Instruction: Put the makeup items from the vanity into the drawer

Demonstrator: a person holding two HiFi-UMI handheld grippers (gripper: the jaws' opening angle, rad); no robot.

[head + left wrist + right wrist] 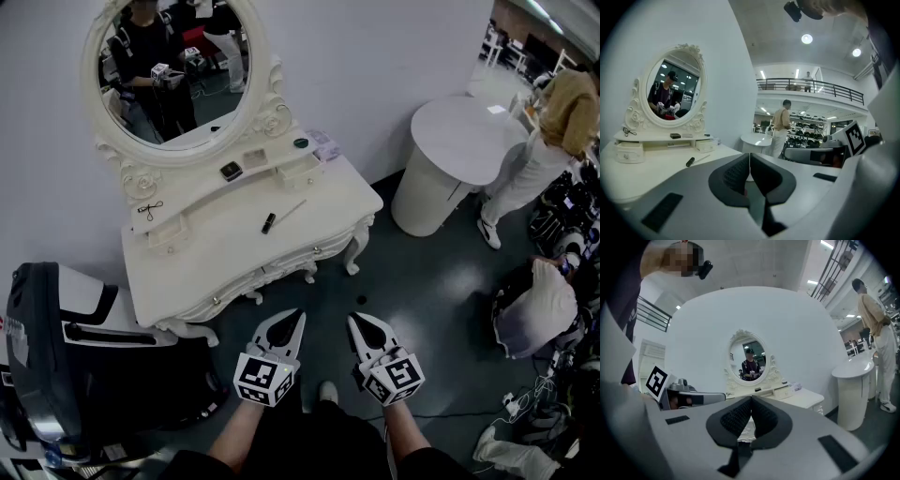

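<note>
Left gripper (292,319) and right gripper (358,323) hang side by side in front of the vanity (202,272), clear of its front edge. Both are clenched on nothing.

We note the makeup on the vanity:
- a small black tube (268,223) and a thin stick (292,211) mid-top
- a black compact (231,171) and a pale one (254,157) on its raised shelf, below the oval mirror (173,66)

The vanity is cream, carved and curve-legged. It stands against a white wall on a dark glossy floor. A round white table (469,141) stands to the vanity's right.
</note>
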